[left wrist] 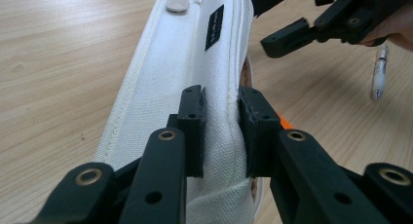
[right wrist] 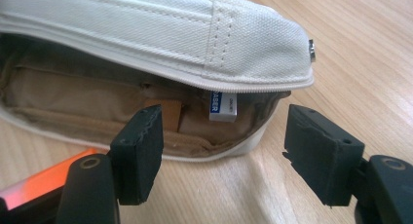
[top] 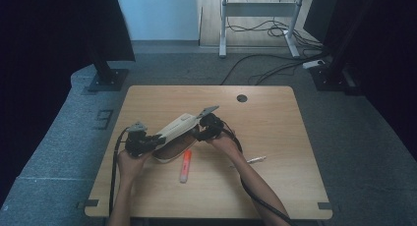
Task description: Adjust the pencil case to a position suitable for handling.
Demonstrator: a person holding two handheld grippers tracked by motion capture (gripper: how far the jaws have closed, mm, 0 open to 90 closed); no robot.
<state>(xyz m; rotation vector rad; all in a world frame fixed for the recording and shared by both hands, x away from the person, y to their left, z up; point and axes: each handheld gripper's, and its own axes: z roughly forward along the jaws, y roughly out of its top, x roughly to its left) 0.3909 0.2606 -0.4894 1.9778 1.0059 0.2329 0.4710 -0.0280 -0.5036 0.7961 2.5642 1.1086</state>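
White canvas takes the eye: one pencil case (top: 173, 132) lies mid-table, its top flap lifted and its tan inside showing. Counting up: one case, one orange highlighter (top: 185, 165), one pen (top: 256, 159), one eraser (right wrist: 223, 106) tucked inside the case, two grippers.

On the left, the left gripper (left wrist: 221, 129) comes in low and near level from the case's left end, its jaws clenched on a fold of the white flap, holding it up. The highlighter lies just behind that pinch, on the near side of the case.

Moving right, the right gripper (right wrist: 224, 153) sits at the case's other end, angled down toward the mouth, jaws spread with nothing between them; the eraser lies straight ahead of it, inside the opening. The pen rests beyond that hand, well apart from the case.

Bare wooden table (top: 275, 123) runs wide to the right of that gripper and ahead of both; the near edge is close behind the forearms.
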